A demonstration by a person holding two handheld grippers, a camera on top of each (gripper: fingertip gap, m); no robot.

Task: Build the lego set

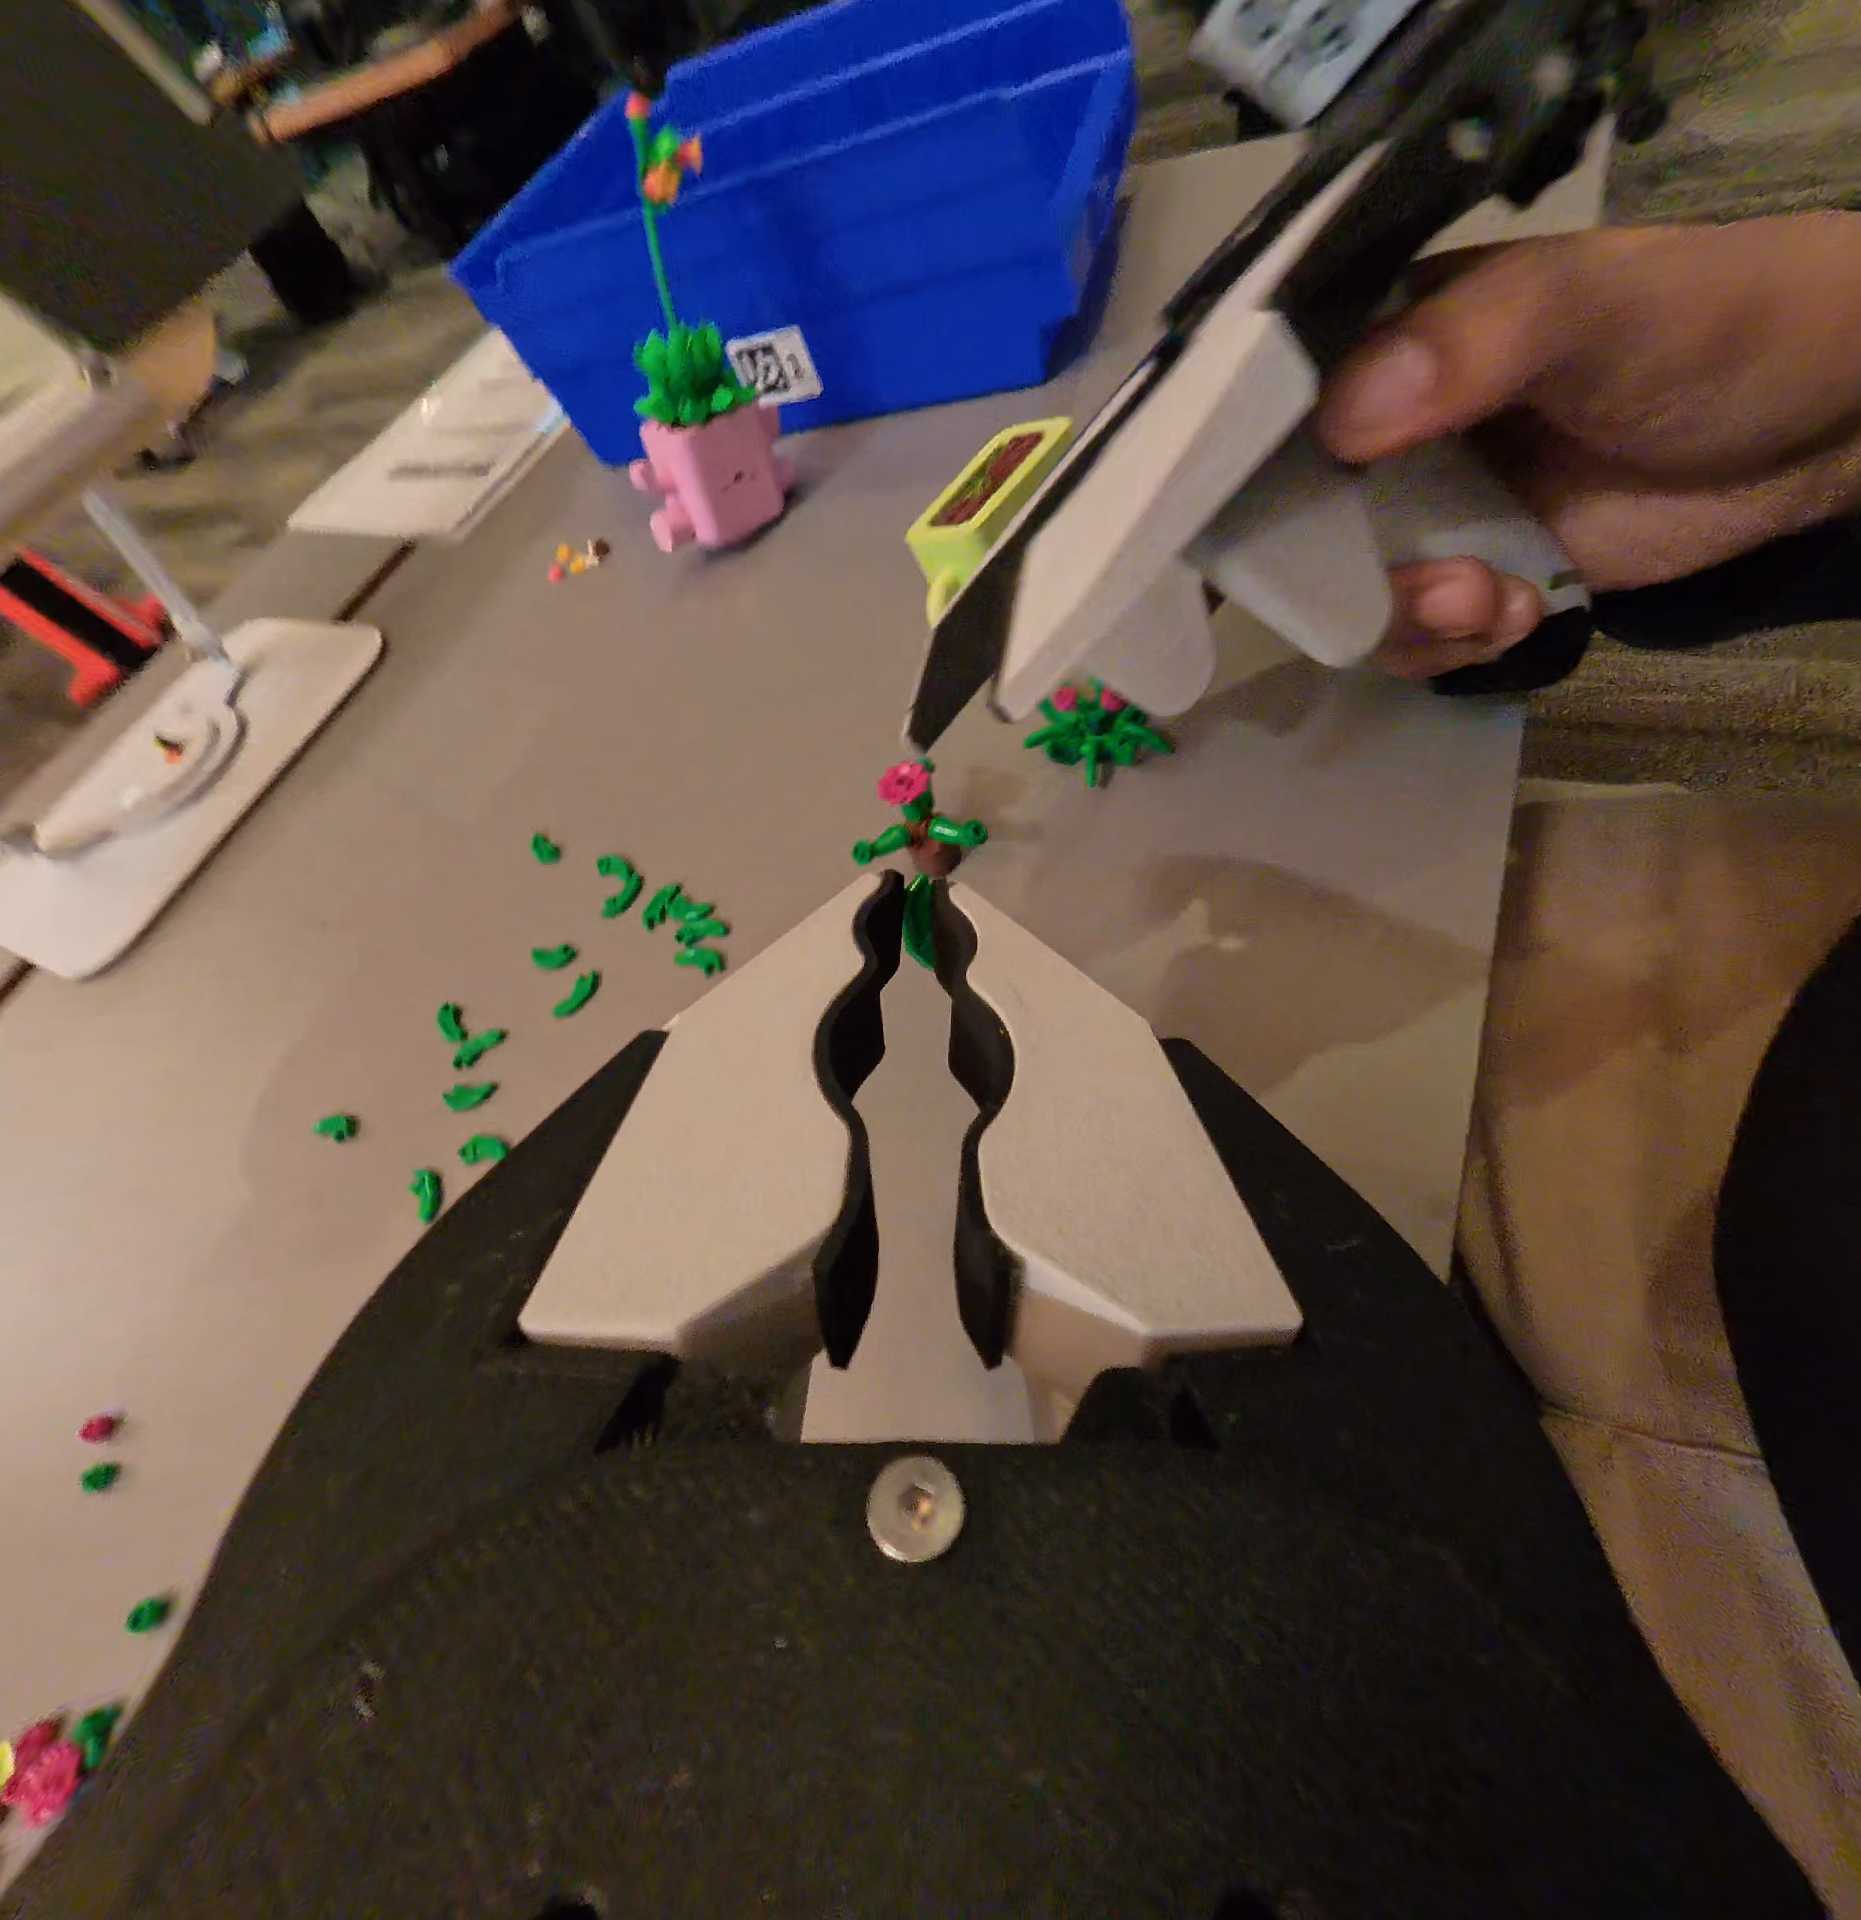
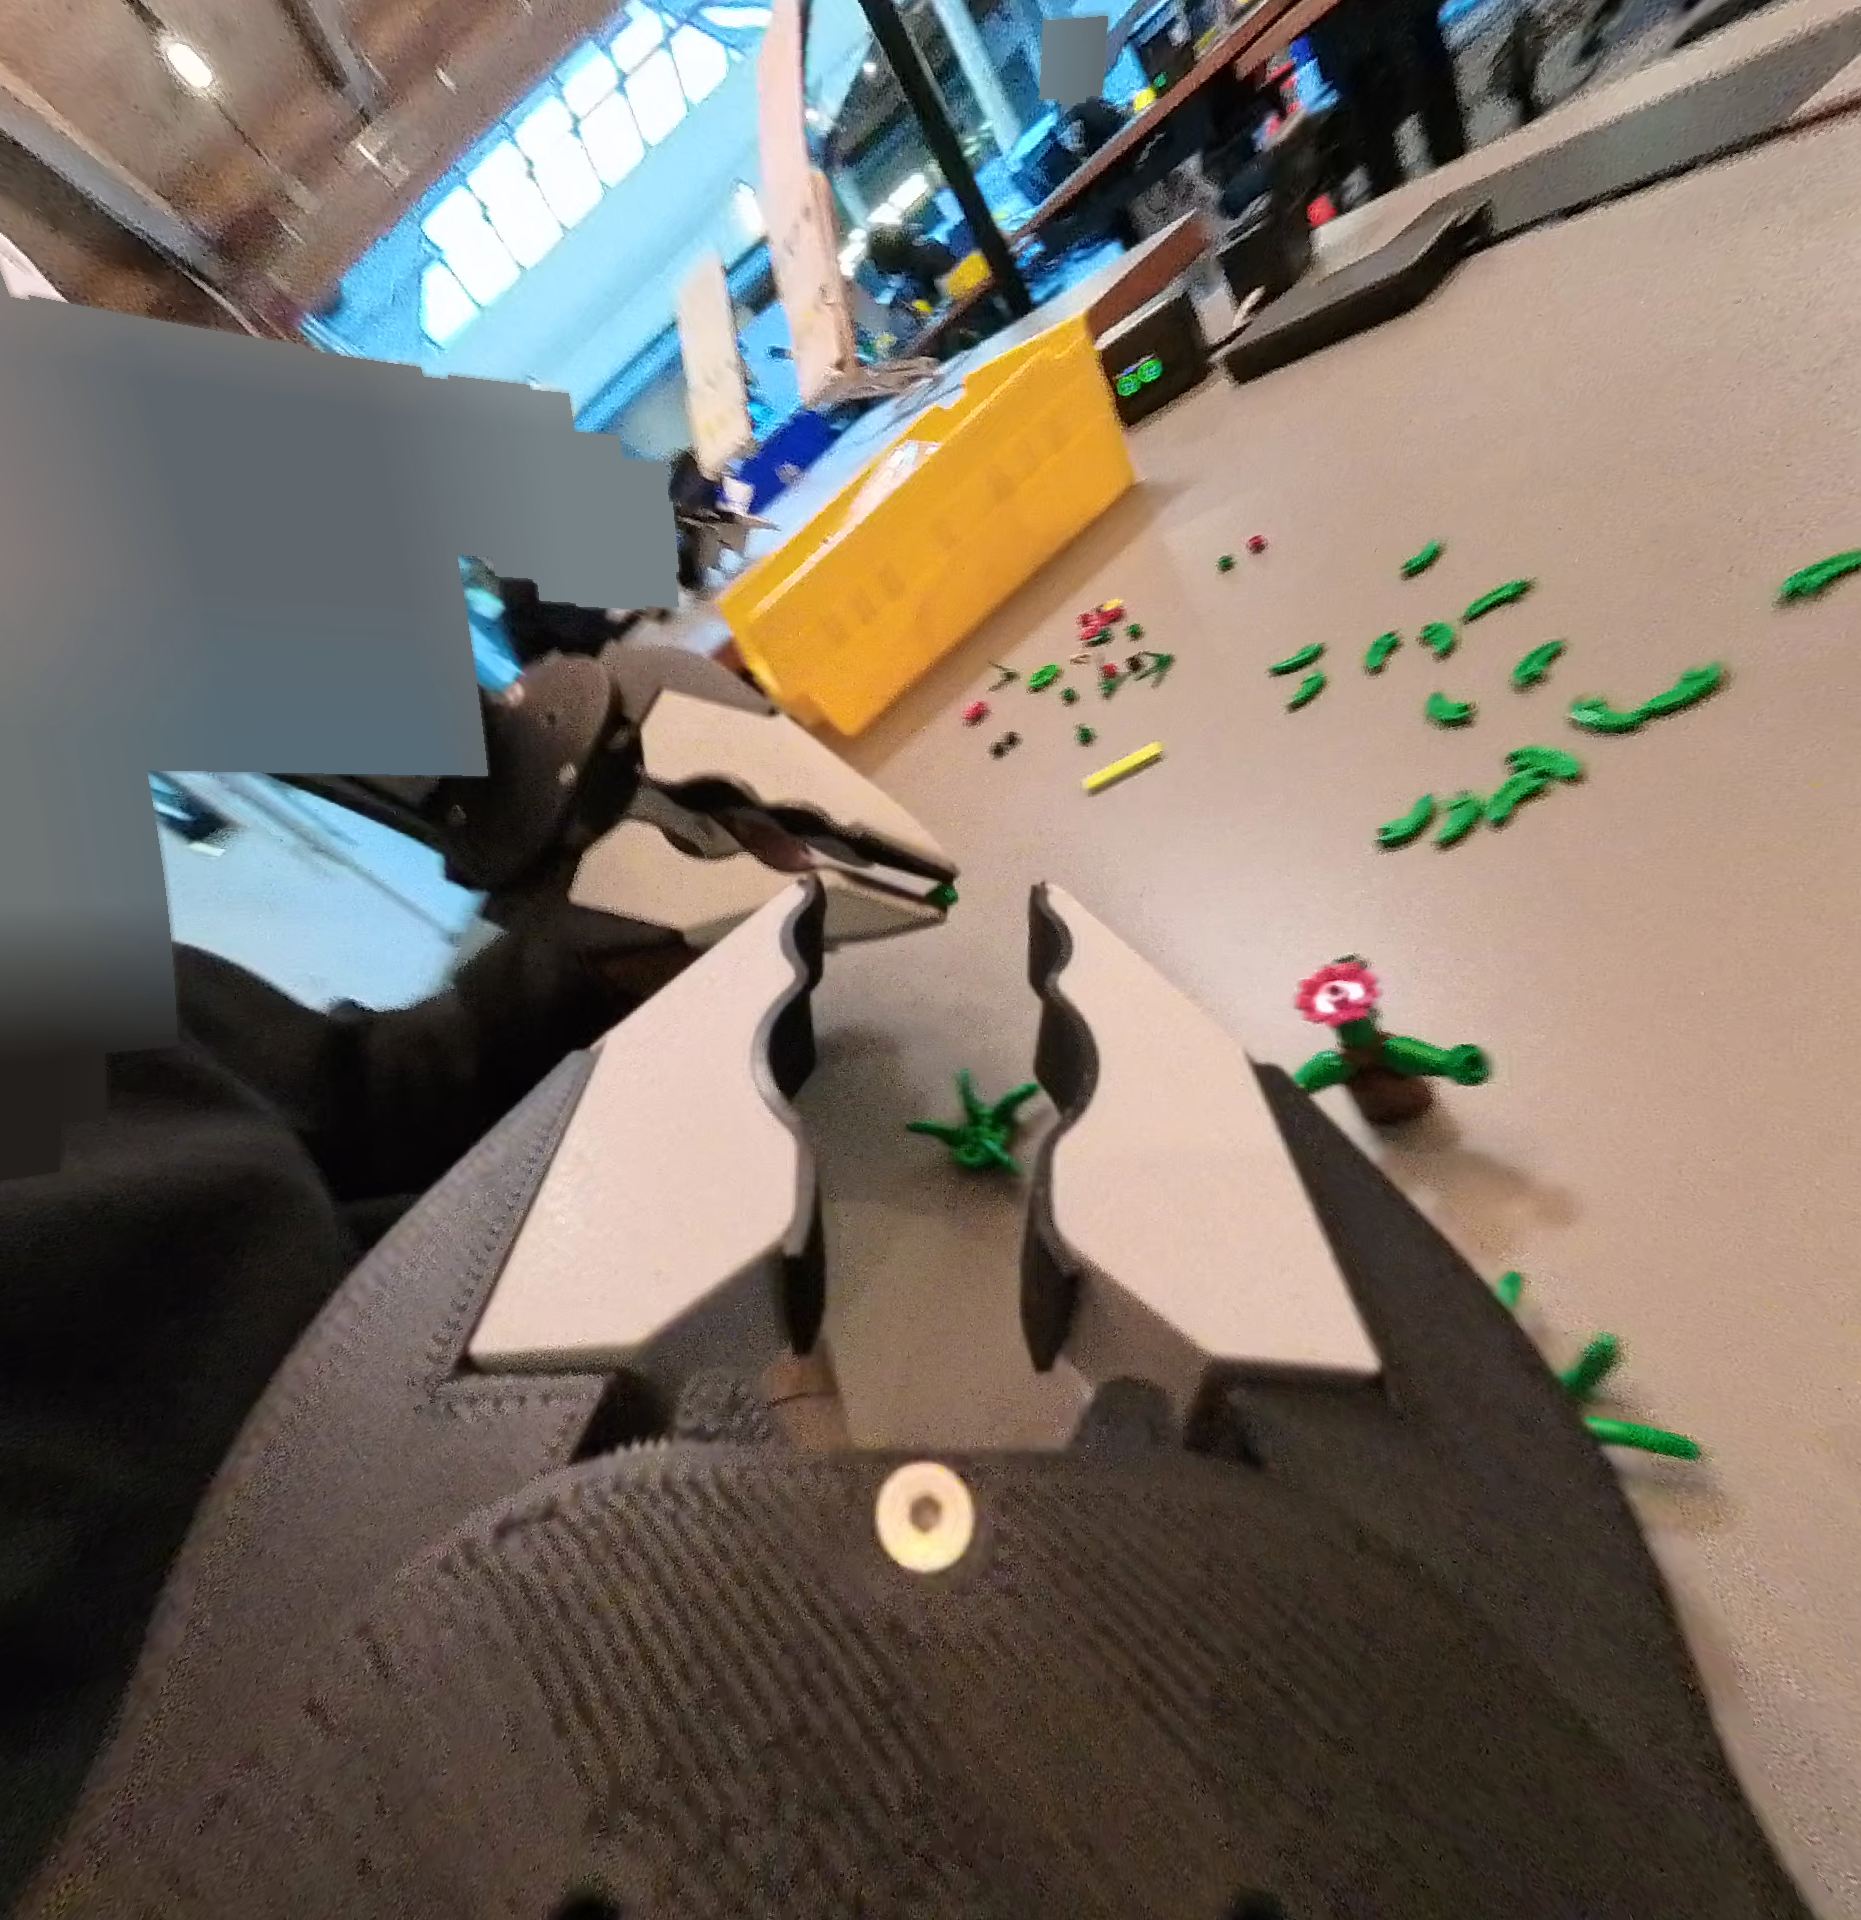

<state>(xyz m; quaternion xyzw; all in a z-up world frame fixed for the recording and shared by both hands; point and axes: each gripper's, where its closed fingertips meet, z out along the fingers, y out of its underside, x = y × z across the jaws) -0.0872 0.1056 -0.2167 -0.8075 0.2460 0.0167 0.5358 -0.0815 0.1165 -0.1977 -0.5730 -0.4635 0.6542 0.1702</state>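
Note:
My left gripper (image 1: 918,883) is shut on a small green leaf piece (image 1: 920,927), pinched at the fingertips. Just beyond its tips a small flower assembly (image 1: 921,826) stands on the table: pink bloom, brown centre, green arms. It also shows in the right wrist view (image 2: 1373,1049). My right gripper (image 2: 926,894) is open and empty. In the left wrist view its tips (image 1: 918,727) hang just above and behind the flower. A green spiky leaf piece (image 2: 973,1132) lies on the table under the right gripper's fingers. The left gripper (image 2: 801,842) shows there too, with green at its tip.
Several loose green leaves (image 1: 614,935) lie left of centre. A pink pot with a tall stemmed plant (image 1: 713,468) and a lime pot (image 1: 983,499) stand before a blue bin (image 1: 853,208). A green-and-pink cluster (image 1: 1097,727) lies under the right gripper. A yellow bin (image 2: 936,540) stands farther off. Left and right tips are no more than a few centimetres apart.

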